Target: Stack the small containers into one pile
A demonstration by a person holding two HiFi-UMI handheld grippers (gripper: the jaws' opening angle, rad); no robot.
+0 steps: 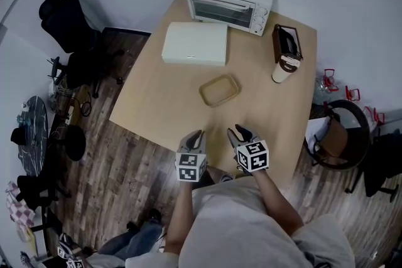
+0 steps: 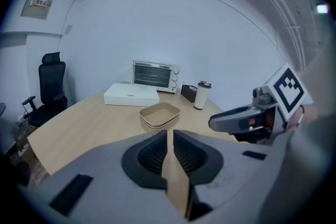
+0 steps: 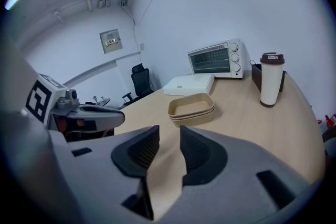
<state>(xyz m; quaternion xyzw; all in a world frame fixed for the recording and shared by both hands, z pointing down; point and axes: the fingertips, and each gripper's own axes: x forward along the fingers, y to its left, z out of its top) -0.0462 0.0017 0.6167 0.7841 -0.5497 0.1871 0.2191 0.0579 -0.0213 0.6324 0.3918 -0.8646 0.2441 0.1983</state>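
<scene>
The small containers (image 1: 220, 90) sit as a single nested pile near the middle of the table (image 1: 151, 107). They are tan, shallow and rectangular with rounded corners. The gripper views show several rims layered one inside another, the exact count not clear. The pile rests flat, open side up, with nothing touching it.

Beyond the pile, toward the far edge, lies a flat white box (image 1: 195, 43), and behind it stands a white toaster oven (image 1: 231, 0) with its glass door shut. To the right of these a white cup (image 1: 286, 68) with a dark lid stands upright, just beside a dark open-topped holder (image 1: 287, 41). All four are well apart from the pile.

Both grippers are at the near edge of the table, close to the person's body, side by side and pointing toward the pile from well short of it. The left gripper (image 2: 170, 136) has its jaws a narrow slit apart, with only bare tabletop showing through the gap. The right gripper (image 3: 169, 136) has its jaws wider apart, likewise with only tabletop between them. Neither holds or touches anything. Each carries its marker cube, seen from above just behind the fingers.

Off the table, a black office chair (image 1: 66, 22) stands at the far left on the wood-plank floor (image 1: 125, 179), and another chair (image 1: 342, 135) stands at the right side.
</scene>
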